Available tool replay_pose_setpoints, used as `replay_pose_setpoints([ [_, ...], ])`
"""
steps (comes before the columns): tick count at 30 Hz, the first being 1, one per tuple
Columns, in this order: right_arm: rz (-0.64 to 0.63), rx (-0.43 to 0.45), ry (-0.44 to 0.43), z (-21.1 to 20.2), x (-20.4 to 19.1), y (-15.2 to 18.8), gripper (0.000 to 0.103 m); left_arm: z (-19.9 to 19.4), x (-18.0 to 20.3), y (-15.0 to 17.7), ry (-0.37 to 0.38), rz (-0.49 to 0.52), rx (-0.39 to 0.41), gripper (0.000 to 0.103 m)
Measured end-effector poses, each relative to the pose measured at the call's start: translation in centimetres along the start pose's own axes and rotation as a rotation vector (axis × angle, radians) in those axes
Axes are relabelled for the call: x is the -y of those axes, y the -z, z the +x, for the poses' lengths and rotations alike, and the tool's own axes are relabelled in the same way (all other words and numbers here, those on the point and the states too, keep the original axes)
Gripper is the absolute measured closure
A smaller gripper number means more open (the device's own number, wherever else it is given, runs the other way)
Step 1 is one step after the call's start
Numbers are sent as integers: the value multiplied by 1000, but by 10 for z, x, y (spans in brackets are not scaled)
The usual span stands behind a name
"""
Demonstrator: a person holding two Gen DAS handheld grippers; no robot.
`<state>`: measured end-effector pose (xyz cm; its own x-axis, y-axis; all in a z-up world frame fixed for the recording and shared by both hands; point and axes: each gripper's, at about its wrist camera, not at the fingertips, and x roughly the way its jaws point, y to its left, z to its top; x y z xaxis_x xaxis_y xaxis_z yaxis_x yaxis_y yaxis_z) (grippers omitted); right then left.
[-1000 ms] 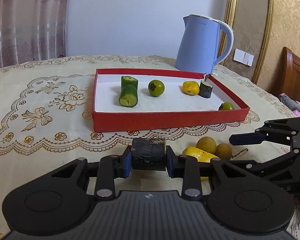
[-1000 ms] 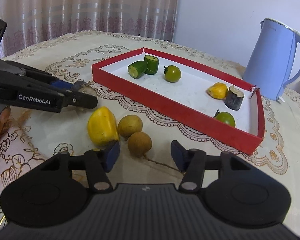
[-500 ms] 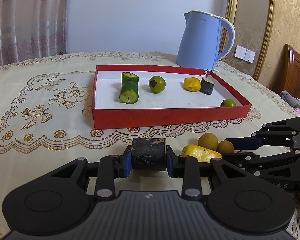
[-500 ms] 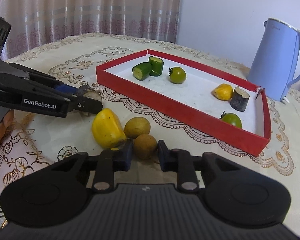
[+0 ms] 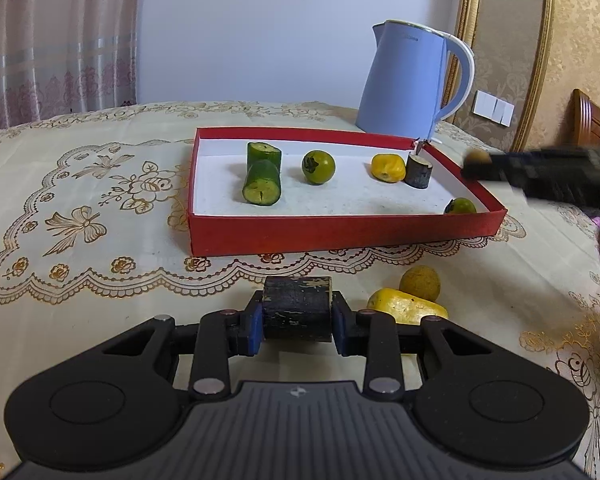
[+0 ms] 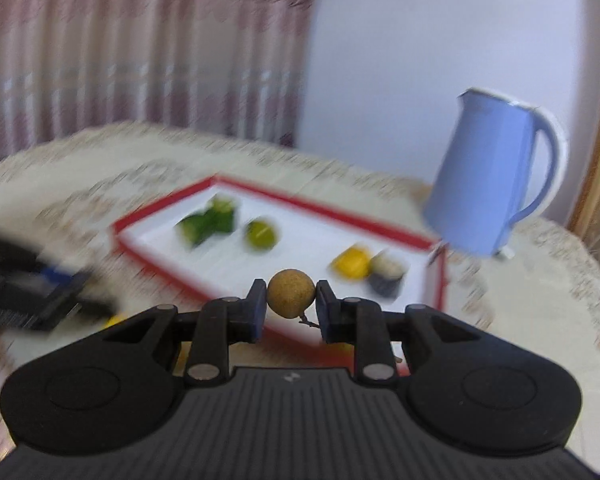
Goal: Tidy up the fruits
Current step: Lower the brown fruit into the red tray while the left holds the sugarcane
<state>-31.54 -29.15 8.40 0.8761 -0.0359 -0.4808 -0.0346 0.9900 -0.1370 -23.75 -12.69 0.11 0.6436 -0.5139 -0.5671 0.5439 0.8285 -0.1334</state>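
The right tool [image 6: 291, 304] pinches a small brown fruit [image 6: 291, 294] between its pads, lifted clear of the worktop [image 5: 100, 300] and hanging just short of the near wall of the red tray [image 5: 340, 232]. The tray lies ahead of it and slightly to the left, so a short carry forward over that wall should bring the fruit above the white floor. This view is blurred, so I cannot tell the exact gap. The left tool [image 5: 297, 316] clamps a dark stub [image 5: 297, 312] lying crosswise, its long axis running from pad to pad, low over the worktop, with the tray straight ahead. A yellow piece [image 5: 404, 308] and another brown fruit [image 5: 420, 282] wait on the cloth to its right
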Motion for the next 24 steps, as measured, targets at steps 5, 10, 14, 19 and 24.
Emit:
replay_pose_setpoints([
  [5, 82, -65, 2, 46, 26, -1, 79, 1, -2, 0, -5, -14, -6, 71],
  [10, 92, -100, 0, 68, 32, 5, 79, 2, -2, -1, -8, -18, -5, 71],
  [14, 97, -128, 4, 82, 39, 10, 79, 2, -2, -1, -11, -20, -5, 71],
  [19, 126, -140, 9, 94, 47, 14, 79, 2, -3, -1, -17, -25, -5, 71],
  [24, 139, -142, 2, 103, 51, 18, 78, 3, -2, -1, -20, -24, -6, 71],
])
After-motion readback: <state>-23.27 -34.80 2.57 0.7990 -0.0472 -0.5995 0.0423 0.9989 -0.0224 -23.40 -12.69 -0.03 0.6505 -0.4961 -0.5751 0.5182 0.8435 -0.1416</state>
